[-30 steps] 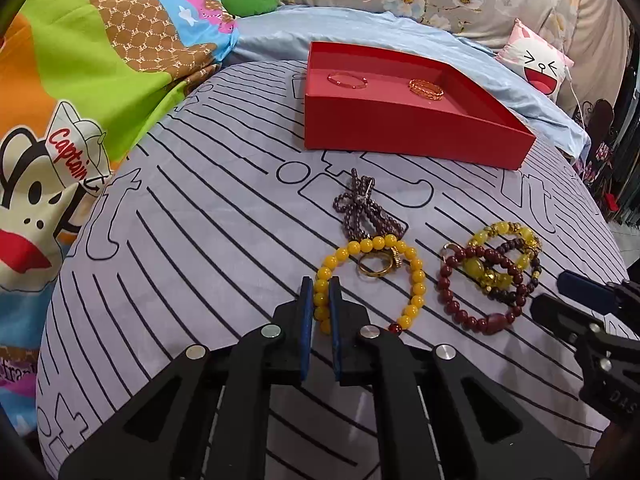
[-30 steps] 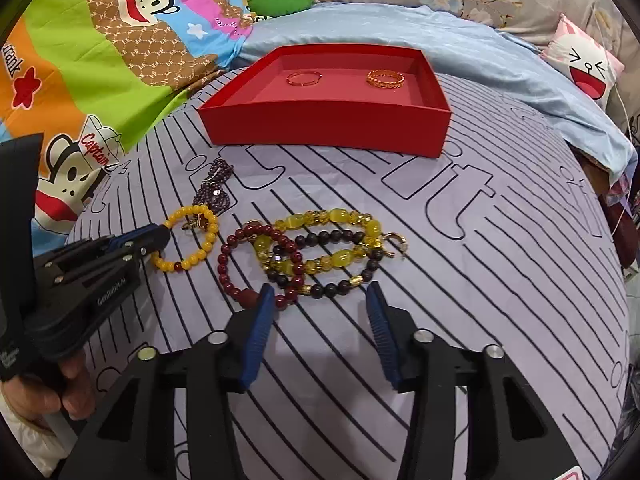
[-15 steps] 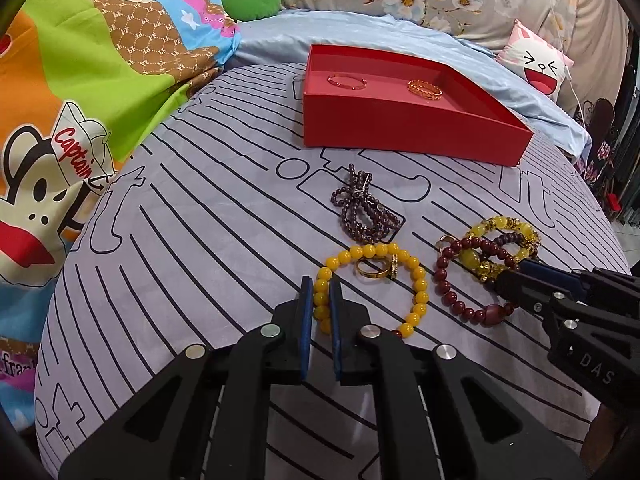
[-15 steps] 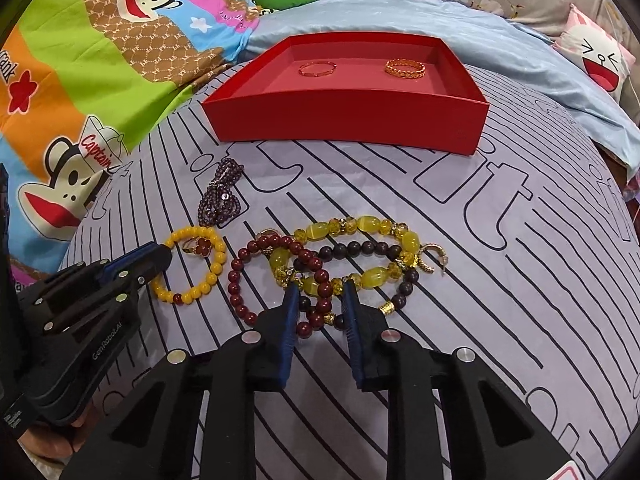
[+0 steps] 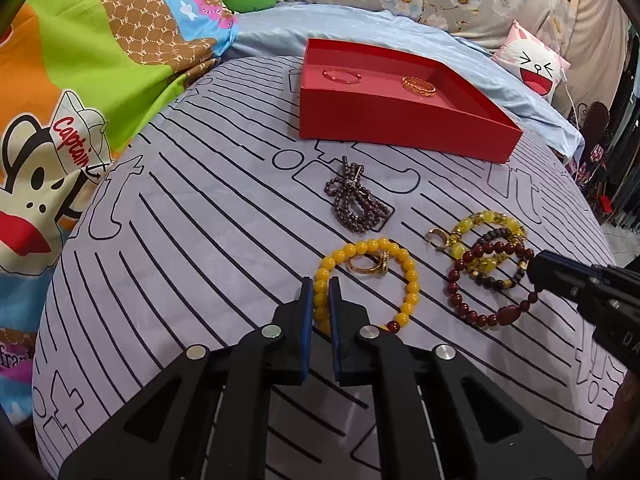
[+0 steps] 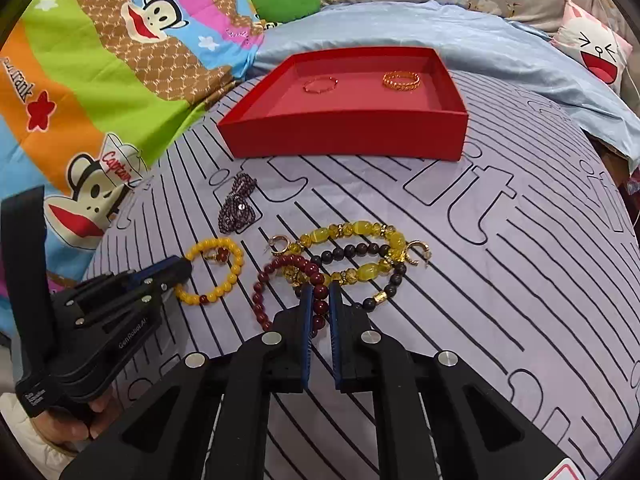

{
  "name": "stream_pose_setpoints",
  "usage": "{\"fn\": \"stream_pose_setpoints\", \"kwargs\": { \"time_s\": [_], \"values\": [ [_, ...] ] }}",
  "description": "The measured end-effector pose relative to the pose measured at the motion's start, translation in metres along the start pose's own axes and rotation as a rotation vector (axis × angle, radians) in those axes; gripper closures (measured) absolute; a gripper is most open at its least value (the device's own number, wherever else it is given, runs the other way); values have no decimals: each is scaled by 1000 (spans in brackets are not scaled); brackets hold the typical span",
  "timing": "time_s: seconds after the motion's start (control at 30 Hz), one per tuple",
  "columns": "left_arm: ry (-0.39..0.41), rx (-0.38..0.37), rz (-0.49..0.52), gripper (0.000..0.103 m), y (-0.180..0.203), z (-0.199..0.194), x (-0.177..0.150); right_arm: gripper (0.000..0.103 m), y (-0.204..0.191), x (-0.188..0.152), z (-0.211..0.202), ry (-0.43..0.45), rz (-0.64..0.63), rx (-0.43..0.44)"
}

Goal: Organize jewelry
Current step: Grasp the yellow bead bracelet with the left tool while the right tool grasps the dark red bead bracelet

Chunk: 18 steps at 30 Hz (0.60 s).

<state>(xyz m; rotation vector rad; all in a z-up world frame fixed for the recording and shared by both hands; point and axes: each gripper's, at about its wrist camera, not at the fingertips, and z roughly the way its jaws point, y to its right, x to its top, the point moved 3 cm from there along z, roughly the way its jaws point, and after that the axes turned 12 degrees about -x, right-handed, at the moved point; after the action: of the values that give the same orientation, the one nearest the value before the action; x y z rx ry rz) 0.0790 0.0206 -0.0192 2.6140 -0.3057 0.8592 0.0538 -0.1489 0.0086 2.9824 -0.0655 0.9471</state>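
A red tray [image 5: 400,120] [image 6: 348,136] at the back of the striped cloth holds a thin ring [image 6: 320,84] and a gold chain ring [image 6: 401,79]. My left gripper [image 5: 319,286] is shut on the near side of the yellow bead bracelet [image 5: 408,276], which rings two gold rings [image 5: 368,264]. My right gripper [image 6: 319,294] is shut on the dark red bead bracelet [image 6: 260,300], which overlaps a yellow crystal bracelet [image 6: 360,230] and a black bead bracelet [image 6: 396,276]. A dark purple bead bundle [image 5: 356,204] lies nearer the tray.
The cloth [image 6: 520,260] lies on a bed with a cartoon monkey quilt [image 5: 80,80] on the left, a blue sheet [image 6: 460,40] behind and a cat-face pillow [image 5: 536,66] at the back right. Two gold hoop earrings [image 6: 418,250] lie by the bracelets.
My right gripper moved forward and went from wide open to shut on the dark red bracelet. My left gripper stayed shut on the yellow bracelet.
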Motion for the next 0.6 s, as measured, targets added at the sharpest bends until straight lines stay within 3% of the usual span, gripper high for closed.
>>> {"fn": "stream_pose_setpoints", "kwargs": {
  "time_s": [0.6],
  "values": [
    [38, -100, 64, 96, 38, -44, 30, 95, 38, 22, -44, 82, 40, -39]
  ]
}}
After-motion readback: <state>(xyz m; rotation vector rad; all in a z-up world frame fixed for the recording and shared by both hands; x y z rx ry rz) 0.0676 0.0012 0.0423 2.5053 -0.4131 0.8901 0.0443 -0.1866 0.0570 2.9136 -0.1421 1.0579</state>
